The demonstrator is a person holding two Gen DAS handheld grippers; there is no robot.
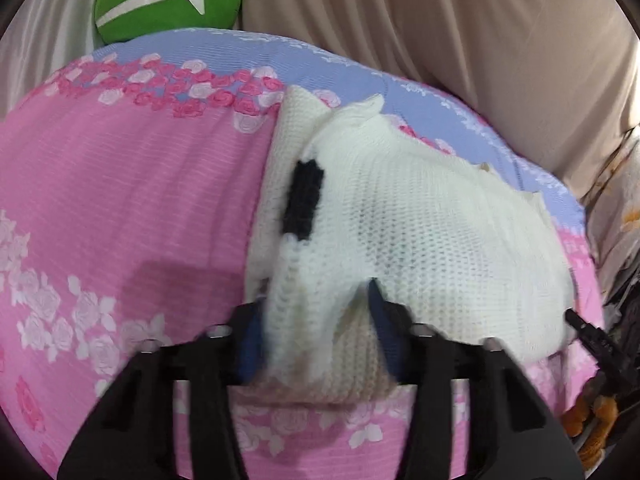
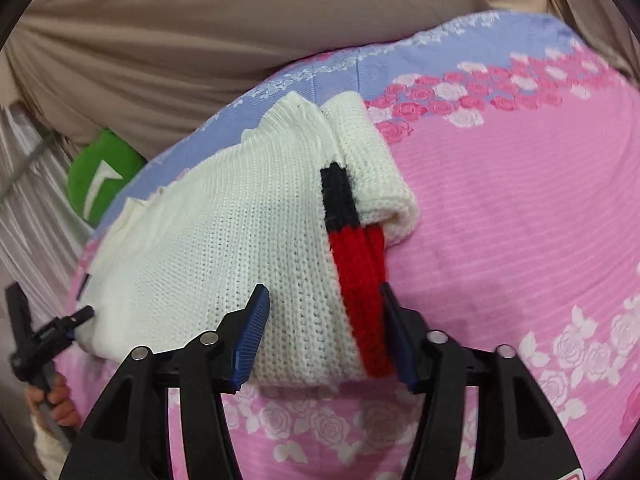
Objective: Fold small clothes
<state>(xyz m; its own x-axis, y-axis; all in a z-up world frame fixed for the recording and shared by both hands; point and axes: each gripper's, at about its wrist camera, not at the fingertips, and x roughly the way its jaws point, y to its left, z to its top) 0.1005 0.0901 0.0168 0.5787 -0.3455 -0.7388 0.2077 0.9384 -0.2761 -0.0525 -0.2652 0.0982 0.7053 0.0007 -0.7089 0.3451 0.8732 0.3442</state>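
So: pink rose-print bedsheet with a lavender border (image 1: 120, 184) fills both views; beige draped fabric (image 1: 480, 40) behind it. Cream knit sweater with a black and red stripe (image 2: 224, 240) lies folded on the sheet; red part only visible from the right wrist. Round green cushion with a white mark (image 1: 168, 0) is half hidden behind the sheet edge. Left gripper (image 1: 316, 316) jaws spread, knit bunched between them, blurred, so grip unclear. Right gripper (image 2: 324, 312) jaws apart, straddling the near hem.
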